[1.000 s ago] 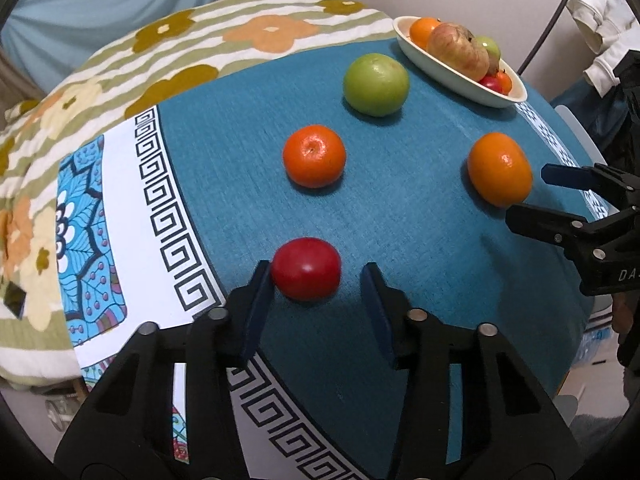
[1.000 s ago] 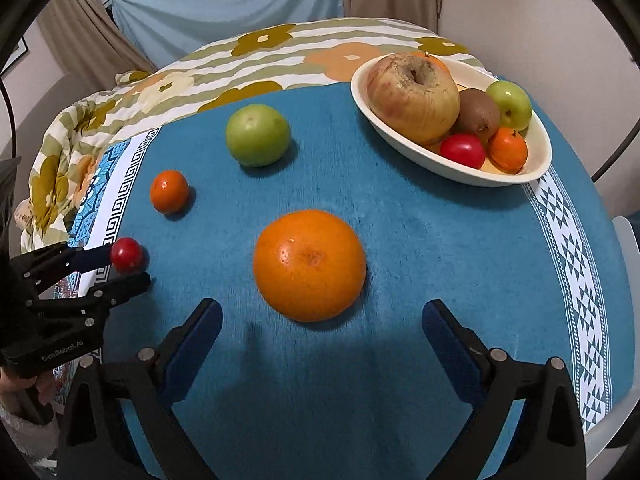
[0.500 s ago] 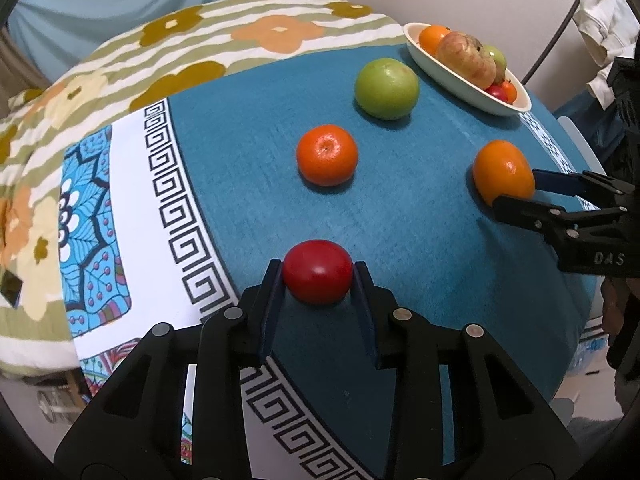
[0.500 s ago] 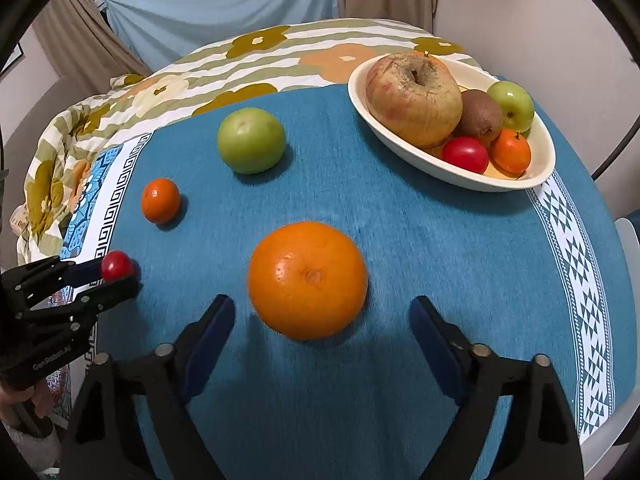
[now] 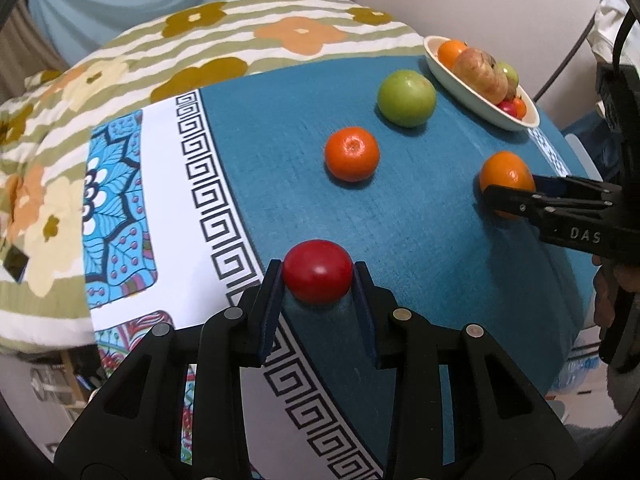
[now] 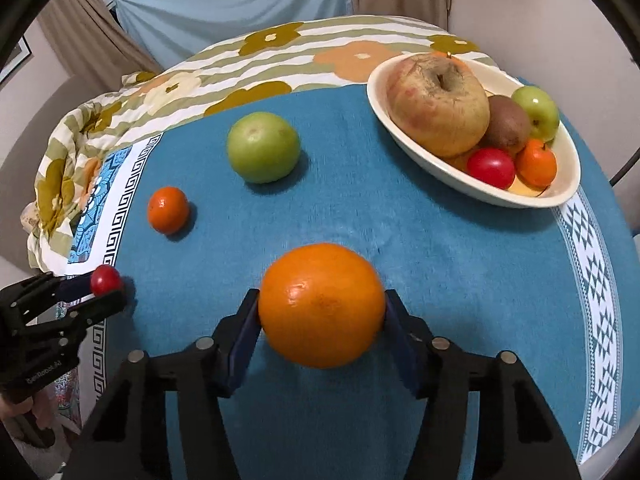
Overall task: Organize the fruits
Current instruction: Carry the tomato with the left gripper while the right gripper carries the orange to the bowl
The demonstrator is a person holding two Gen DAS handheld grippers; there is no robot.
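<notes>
My left gripper point(image 5: 317, 276) is shut on a small red fruit point(image 5: 317, 271) near the teal cloth's left border; it also shows in the right wrist view point(image 6: 105, 280). My right gripper point(image 6: 322, 312) is shut on a large orange point(image 6: 321, 304), also in the left wrist view point(image 5: 506, 176). A small mandarin point(image 5: 351, 154) and a green apple point(image 5: 407, 98) lie loose on the cloth. A white oval bowl point(image 6: 472, 180) at the far right holds a big apple point(image 6: 438, 106), a kiwi, a green apple, a red fruit and a mandarin.
The table carries a teal cloth point(image 6: 440, 260) with a white patterned border point(image 5: 168, 200). A floral striped blanket point(image 5: 260, 44) lies behind it. A blue curtain point(image 6: 224, 8) and a wall stand at the back.
Both grippers have moved forward and closed: the left on the red fruit, the right on the large orange. The other fruits have not moved.
</notes>
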